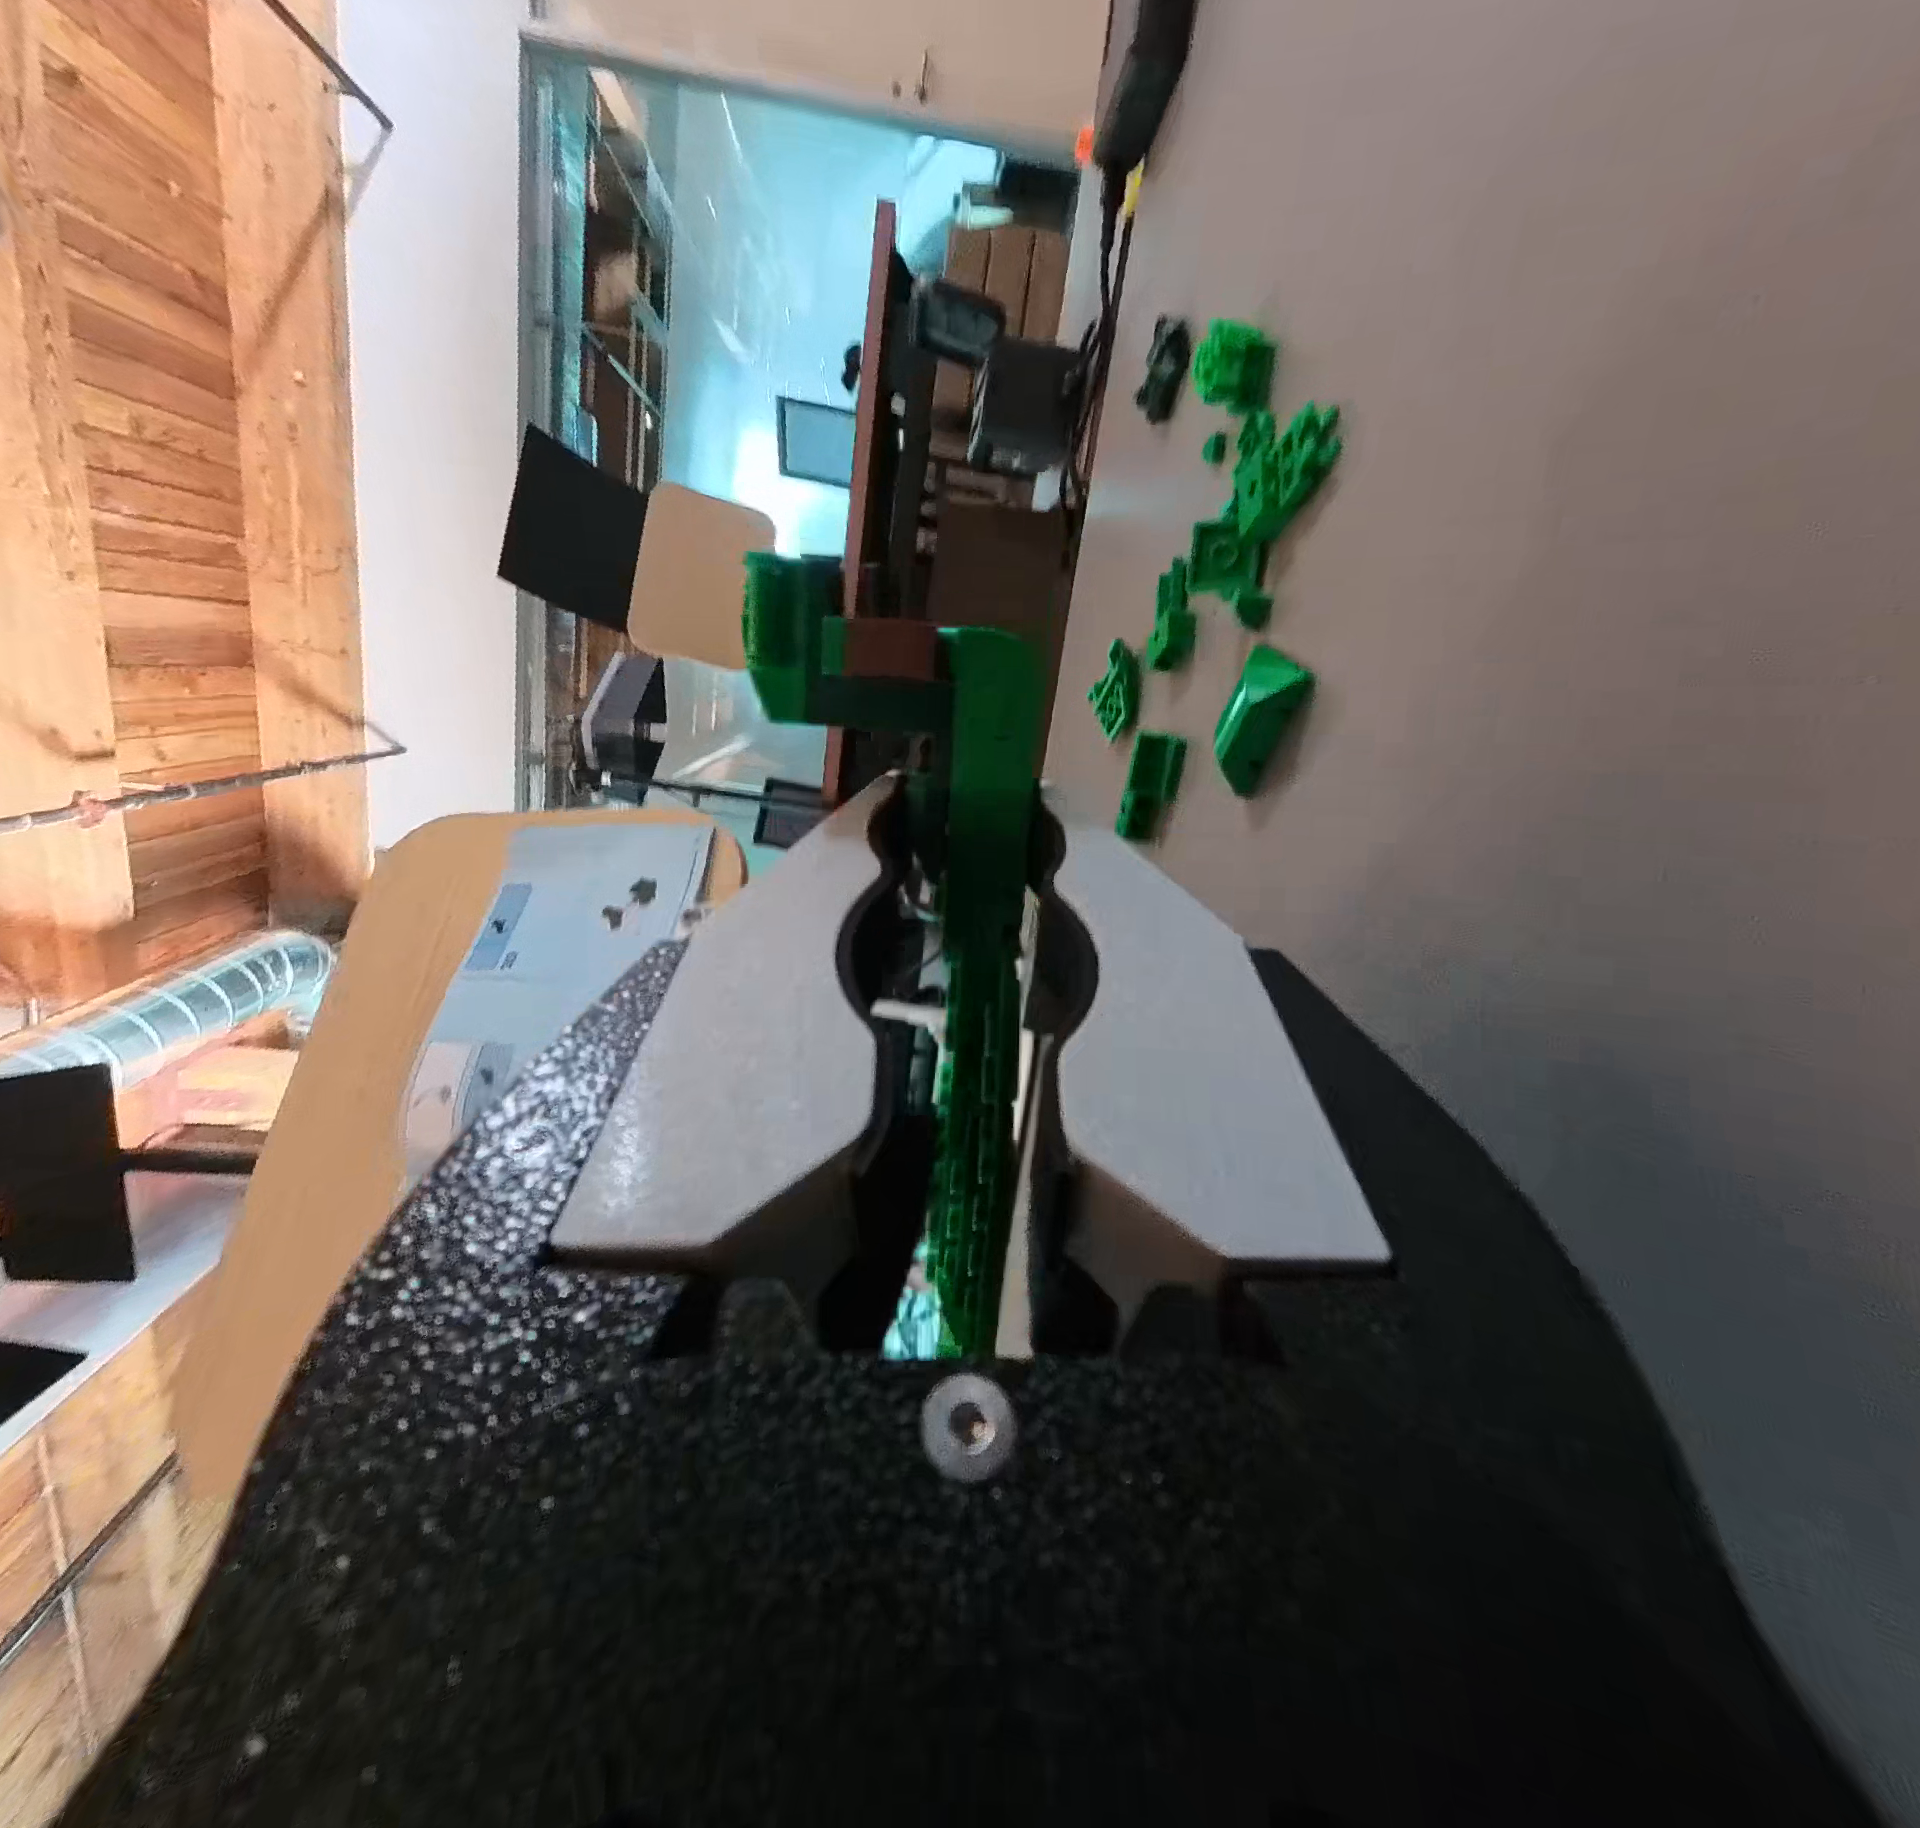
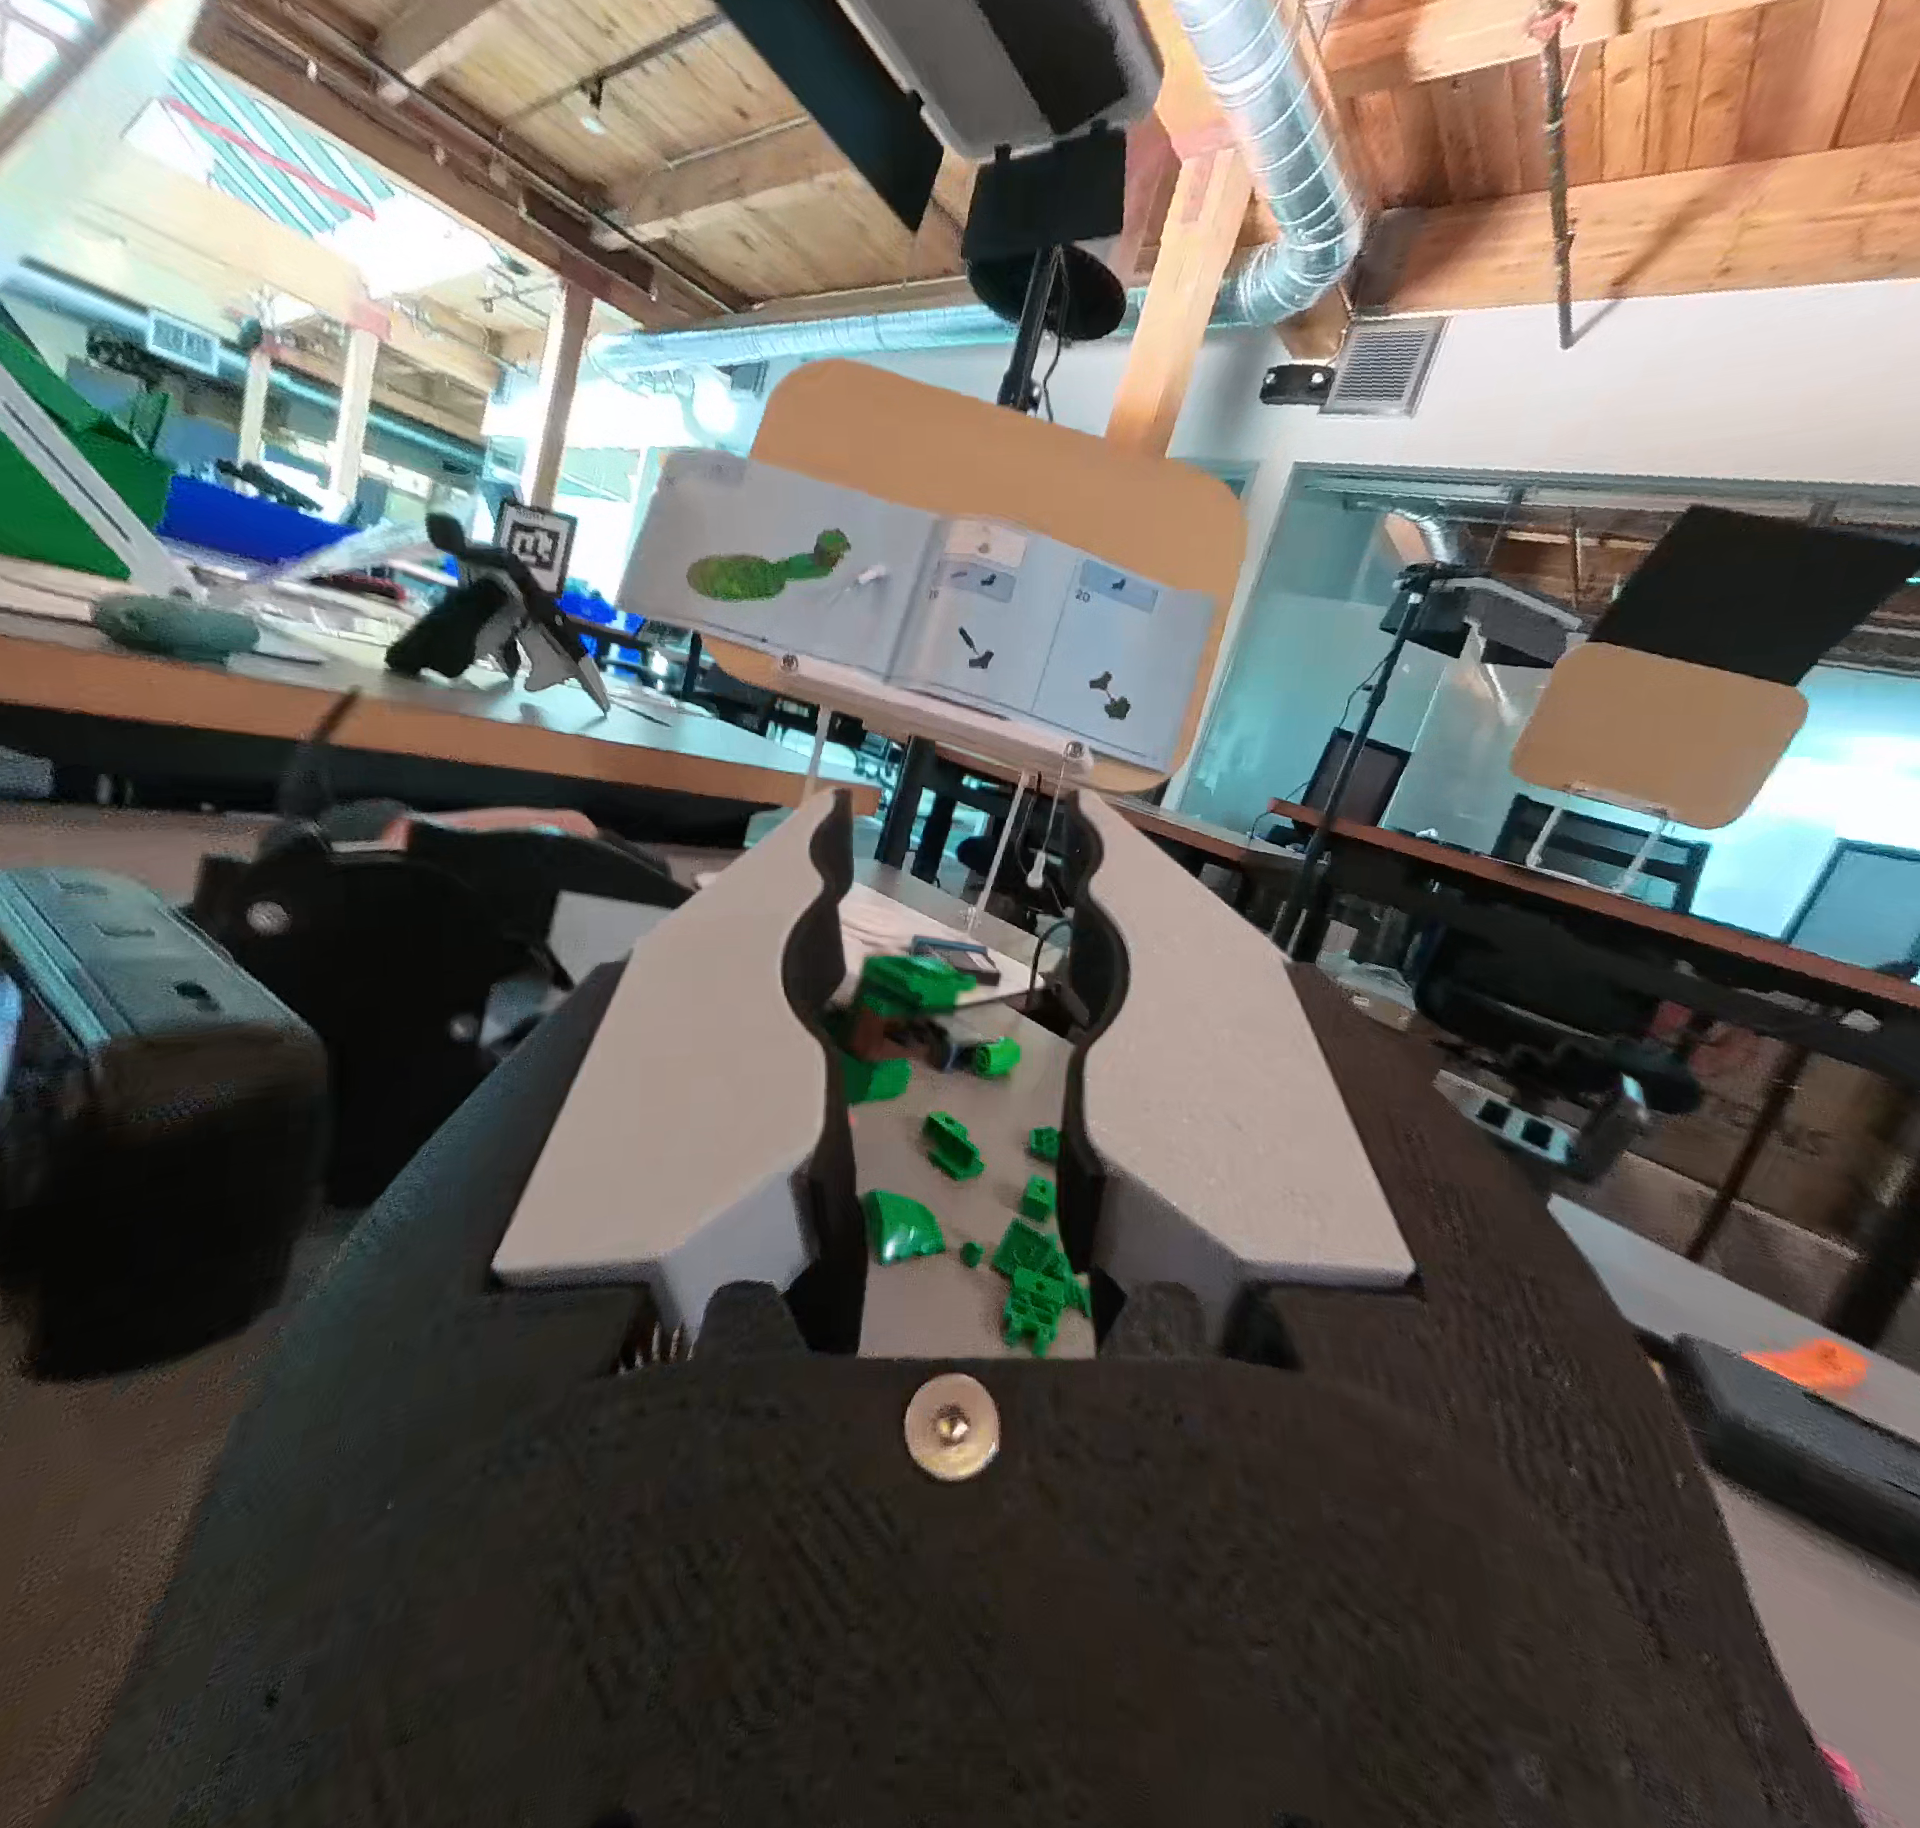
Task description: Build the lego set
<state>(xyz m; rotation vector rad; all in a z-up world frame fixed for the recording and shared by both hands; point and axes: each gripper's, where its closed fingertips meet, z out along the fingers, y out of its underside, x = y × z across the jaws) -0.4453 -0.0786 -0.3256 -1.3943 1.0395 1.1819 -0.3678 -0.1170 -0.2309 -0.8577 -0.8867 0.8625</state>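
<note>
Left hand-held gripper (image 1: 971, 822) clamps green lego build (image 1: 977, 947) | right hand-held gripper (image 2: 961, 828) parted, empty

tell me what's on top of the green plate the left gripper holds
At the far end of the green plate, shut in the left gripper, a brown brick and green bricks are attached. The fingers hide the plate's middle.
</note>
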